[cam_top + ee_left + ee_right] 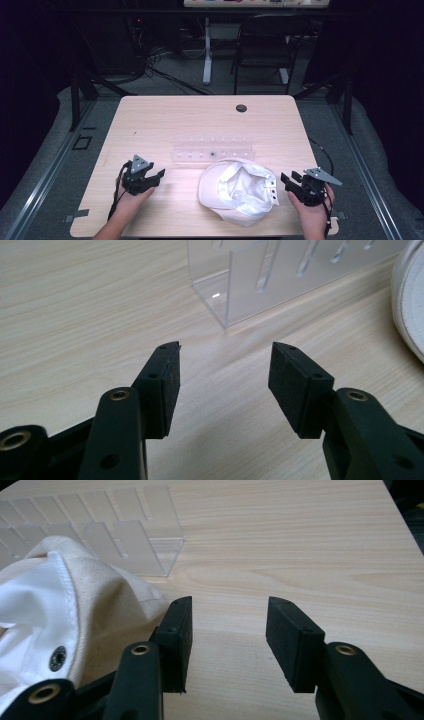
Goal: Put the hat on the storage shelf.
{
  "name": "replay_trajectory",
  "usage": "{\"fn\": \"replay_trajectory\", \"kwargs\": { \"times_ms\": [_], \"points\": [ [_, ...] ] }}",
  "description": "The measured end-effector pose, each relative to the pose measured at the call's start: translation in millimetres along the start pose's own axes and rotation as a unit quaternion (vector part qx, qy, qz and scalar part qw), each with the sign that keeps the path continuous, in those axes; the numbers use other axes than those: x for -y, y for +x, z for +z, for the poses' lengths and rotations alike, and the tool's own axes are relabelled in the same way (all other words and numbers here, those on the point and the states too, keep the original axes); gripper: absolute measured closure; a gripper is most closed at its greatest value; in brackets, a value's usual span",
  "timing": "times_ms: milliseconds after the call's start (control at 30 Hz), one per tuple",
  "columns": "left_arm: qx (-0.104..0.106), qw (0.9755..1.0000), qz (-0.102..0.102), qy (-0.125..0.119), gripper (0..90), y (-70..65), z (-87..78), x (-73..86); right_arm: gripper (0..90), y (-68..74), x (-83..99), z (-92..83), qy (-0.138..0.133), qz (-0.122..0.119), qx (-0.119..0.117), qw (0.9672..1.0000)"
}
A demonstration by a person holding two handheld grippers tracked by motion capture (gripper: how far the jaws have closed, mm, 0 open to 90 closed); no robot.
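A white cap (240, 191) lies upside down on the wooden table (165, 120), its inside facing up. In the right gripper view the cap (60, 605) sits just left of my jaws. My right gripper (286, 179) rests on the table at the cap's right side, open and holding nothing (227, 610). My left gripper (159, 175) sits to the left of the cap, apart from it, open with nothing between its fingers (225, 355). A clear acrylic rack (212, 152) with slots stands behind the cap; it also appears in the left gripper view (280, 275) and right gripper view (110, 535).
A round black grommet (241, 108) sits near the table's far edge. Beyond the table stand a dark chair (265, 45) and a white desk leg (207, 50). Bare wood stretches across the far half of the table.
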State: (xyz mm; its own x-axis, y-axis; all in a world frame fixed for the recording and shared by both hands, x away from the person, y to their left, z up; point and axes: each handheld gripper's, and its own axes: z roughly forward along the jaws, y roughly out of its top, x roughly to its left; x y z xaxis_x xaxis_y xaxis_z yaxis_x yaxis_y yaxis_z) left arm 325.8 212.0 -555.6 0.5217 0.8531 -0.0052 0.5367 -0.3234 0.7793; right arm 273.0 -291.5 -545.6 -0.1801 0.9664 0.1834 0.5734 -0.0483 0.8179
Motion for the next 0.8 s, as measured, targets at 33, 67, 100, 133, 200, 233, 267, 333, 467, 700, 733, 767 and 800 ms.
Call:
{"fn": "replay_trajectory", "kwargs": {
  "times_ms": [33, 67, 100, 133, 200, 233, 267, 333, 467, 700, 733, 767, 800],
  "points": [
    [0.001, 1.0, 0.003, 0.001, 47.3, -0.4, 0.4, -0.1, 53.6, 0.5, -1.9, -0.6, 0.007, -0.003, 0.0, 1.0],
    [0.002, 1.0, 0.003, 0.001, 47.3, -0.9, 0.8, 0.0, 53.0, 0.9, -3.9, -1.6, 0.014, -0.01, 0.002, 0.9999],
    [0.006, 1.0, 0.004, 0.002, 47.2, -1.9, 1.6, 0.1, 51.7, 1.2, -5.6, -2.5, 0.018, -0.011, 0.003, 0.9998],
    [0.007, 1.0, 0.004, 0.003, 47.3, -2.5, 1.9, 0.2, 51.1, 0.4, -8.9, -4.1, 0.038, -0.009, 0.003, 0.9992],
    [0.008, 0.9999, 0.01, 0.001, 48.1, -4.8, 1.8, 0.7, 52.9, -1.2, -13.7, -6.5, 0.063, 0.0, -0.006, 0.998],
    [0.009, 0.9998, 0.016, 0.001, 48.8, -5.5, 1.0, 1.0, 54.6, -1.2, -15.1, -7.5, 0.063, 0.003, -0.007, 0.998],
    [0.008, 0.9998, 0.017, -0.001, 49.3, -6.2, 0.4, 1.3, 55.2, -1.2, -17.8, -9.6, 0.07, -0.002, -0.01, 0.9975],
    [0.009, 0.9998, 0.017, -0.003, 49.4, -5.8, -0.8, 1.6, 55.4, 0.2, -23.0, -12.1, 0.088, -0.009, -0.021, 0.9958],
    [0.01, 0.9999, 0.012, -0.001, 49.3, -4.1, -1.1, 2.2, 54.6, 5.9, -30.9, -13.4, 0.112, -0.027, -0.035, 0.9927],
    [0.009, 0.9999, 0.012, 0.002, 49.3, -6.5, 1.5, 1.4, 51.4, 22.3, -49.2, -13.3, 0.151, -0.041, -0.051, 0.9864],
    [0.009, 0.9999, 0.012, 0.002, 49.1, -7.2, 1.6, 1.4, 51.3, 24.1, -52.0, -13.1, 0.157, -0.044, -0.051, 0.9853],
    [0.009, 0.9998, 0.015, 0.003, 48.3, -7.4, 1.5, 1.2, 51.4, 25.6, -54.6, -13.2, 0.162, -0.048, -0.05, 0.9843],
    [0.01, 0.9998, 0.015, 0.003, 47.6, -8.0, 1.6, 1.3, 51.6, 27.0, -57.3, -13.6, 0.168, -0.049, -0.05, 0.9833]
  ]
}}
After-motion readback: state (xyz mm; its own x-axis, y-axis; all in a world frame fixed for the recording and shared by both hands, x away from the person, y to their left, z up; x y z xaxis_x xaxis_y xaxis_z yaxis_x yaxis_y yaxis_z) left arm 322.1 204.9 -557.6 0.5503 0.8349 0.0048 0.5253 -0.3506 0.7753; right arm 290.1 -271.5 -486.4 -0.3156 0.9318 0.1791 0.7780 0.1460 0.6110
